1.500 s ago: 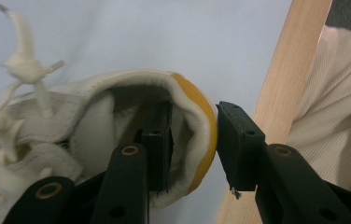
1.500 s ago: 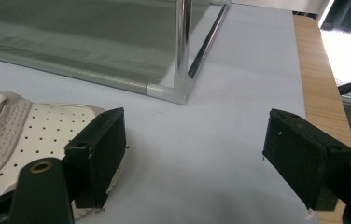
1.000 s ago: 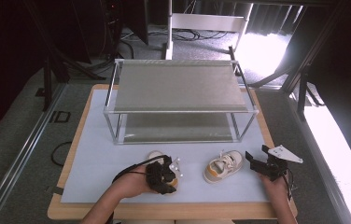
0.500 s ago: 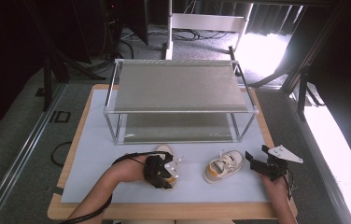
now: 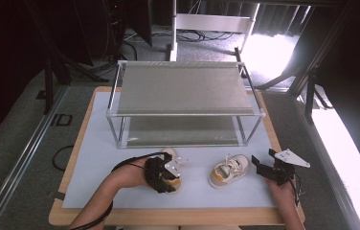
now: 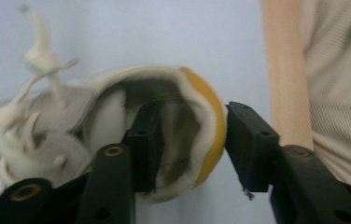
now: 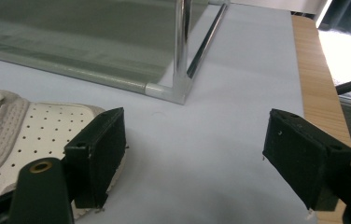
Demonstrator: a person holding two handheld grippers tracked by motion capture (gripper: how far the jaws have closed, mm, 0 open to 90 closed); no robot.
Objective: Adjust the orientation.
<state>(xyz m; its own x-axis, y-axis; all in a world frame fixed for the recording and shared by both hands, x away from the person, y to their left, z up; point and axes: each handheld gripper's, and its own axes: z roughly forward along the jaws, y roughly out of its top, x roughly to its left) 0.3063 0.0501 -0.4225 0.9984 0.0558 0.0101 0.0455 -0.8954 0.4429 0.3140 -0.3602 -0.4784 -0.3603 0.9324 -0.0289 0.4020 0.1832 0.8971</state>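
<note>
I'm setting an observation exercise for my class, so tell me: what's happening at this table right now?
A person works with a gripper in each hand. The left gripper has one jaw inside the heel opening of a small white and orange shoe and the other outside the heel, not fully clamped. The right gripper is open beside the second shoe, holding nothing. Both shoes sit on the white mat in front of a two-tier metal rack.

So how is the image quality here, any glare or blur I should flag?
High view: sunlight blows out the floor at right, while the left background is near black. Left gripper view: the white and orange shoe is soft, too close to focus. Right gripper view: sharp, with glare only at the top right corner.
</note>
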